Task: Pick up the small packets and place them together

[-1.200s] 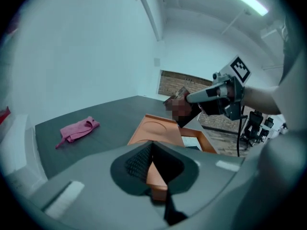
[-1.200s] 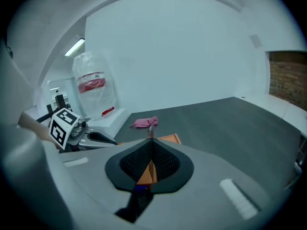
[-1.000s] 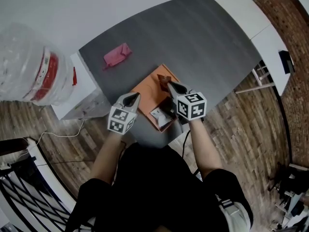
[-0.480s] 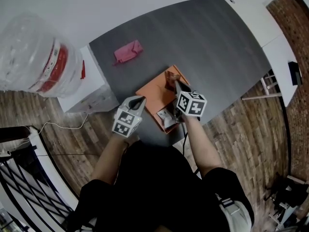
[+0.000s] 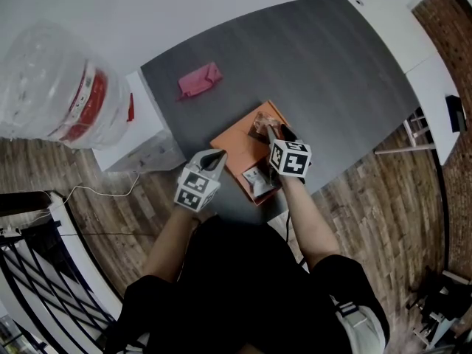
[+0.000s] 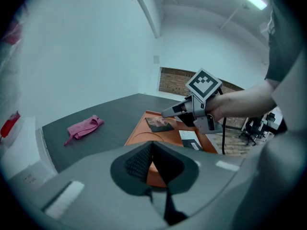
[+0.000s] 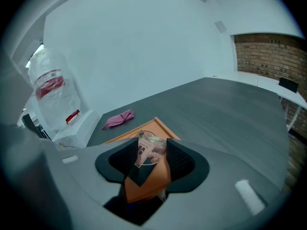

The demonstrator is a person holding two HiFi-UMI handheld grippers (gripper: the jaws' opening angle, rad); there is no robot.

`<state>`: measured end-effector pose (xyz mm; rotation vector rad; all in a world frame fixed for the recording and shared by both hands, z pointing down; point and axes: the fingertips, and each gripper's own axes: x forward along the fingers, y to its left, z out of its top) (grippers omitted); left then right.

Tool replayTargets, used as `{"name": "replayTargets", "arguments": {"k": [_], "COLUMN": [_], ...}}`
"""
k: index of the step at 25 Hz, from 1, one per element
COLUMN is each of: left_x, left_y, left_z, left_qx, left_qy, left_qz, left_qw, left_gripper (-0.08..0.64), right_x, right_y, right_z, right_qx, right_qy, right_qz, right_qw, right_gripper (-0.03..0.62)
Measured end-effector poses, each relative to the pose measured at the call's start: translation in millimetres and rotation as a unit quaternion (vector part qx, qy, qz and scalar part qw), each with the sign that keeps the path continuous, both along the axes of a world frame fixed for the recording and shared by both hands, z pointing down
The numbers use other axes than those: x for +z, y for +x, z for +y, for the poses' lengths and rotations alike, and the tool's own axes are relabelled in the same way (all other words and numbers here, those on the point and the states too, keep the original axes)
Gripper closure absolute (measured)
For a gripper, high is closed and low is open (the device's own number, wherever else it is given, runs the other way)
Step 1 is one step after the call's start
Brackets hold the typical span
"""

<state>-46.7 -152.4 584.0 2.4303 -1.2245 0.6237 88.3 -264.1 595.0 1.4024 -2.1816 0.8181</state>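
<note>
An orange tray (image 5: 234,147) lies near the front edge of the dark grey table. A small brown packet (image 5: 260,123) rests on its far corner, also seen flat on the tray in the left gripper view (image 6: 158,124). My right gripper (image 5: 270,129) hovers low over it. Its jaws have just been opening and stand apart on either side of the packet (image 7: 148,150) without pressing it. A white-and-black packet (image 5: 257,177) lies on the tray's near end. My left gripper (image 5: 219,155) hangs left of the tray, shut and holding nothing.
A pink cloth (image 5: 199,80) lies on the table's far left. A large clear plastic bag with red print (image 5: 59,87) sits on a white stand (image 5: 140,135) left of the table. Wooden floor surrounds the table, and a white desk (image 5: 431,65) stands at right.
The right gripper has come down to the tray's far corner with the brown packet, and its jaws have parted. The left gripper has hardly moved.
</note>
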Motion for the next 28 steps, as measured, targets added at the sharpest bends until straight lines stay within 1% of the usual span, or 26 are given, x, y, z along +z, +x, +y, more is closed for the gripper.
{"name": "replayTargets", "arguments": {"k": [3,10,13,18,23,28], "left_x": [0.9,-5.9,-3.4,1.9,3.6,4.6], "left_y": [0.4,18.3,23.7,33.7,45.6,54.8], "left_z": [-1.4,-5.2,-4.2,-3.7,-2.5,-0.9], "left_qx": [0.000,0.024,0.035,0.054,0.072,0.083], "left_qy": [0.001,0.008,0.007,0.007,0.004,0.001], "left_qz": [-0.002,0.009,0.010,0.011,0.015,0.018], "left_qw": [1.0000,0.9996,0.9993,0.9985,0.9973,0.9964], "left_gripper": [0.560,0.560,0.560,0.560,0.560,0.560], "right_x": [-2.5,-17.8,-25.8,-35.0,-24.6,-6.0], "right_y": [3.8,10.3,10.4,28.0,44.6,46.4], "right_z": [1.2,7.5,19.8,45.7,68.1,87.1], "right_qx": [-0.002,-0.009,-0.023,-0.041,-0.059,-0.100], "right_qy": [0.006,0.024,0.030,0.044,0.019,-0.014], "right_qz": [0.007,0.008,0.009,0.037,0.061,0.084], "right_qw": [1.000,1.000,0.999,0.998,0.996,0.991], "right_gripper": [0.388,0.388,0.392,0.408,0.411,0.410]}}
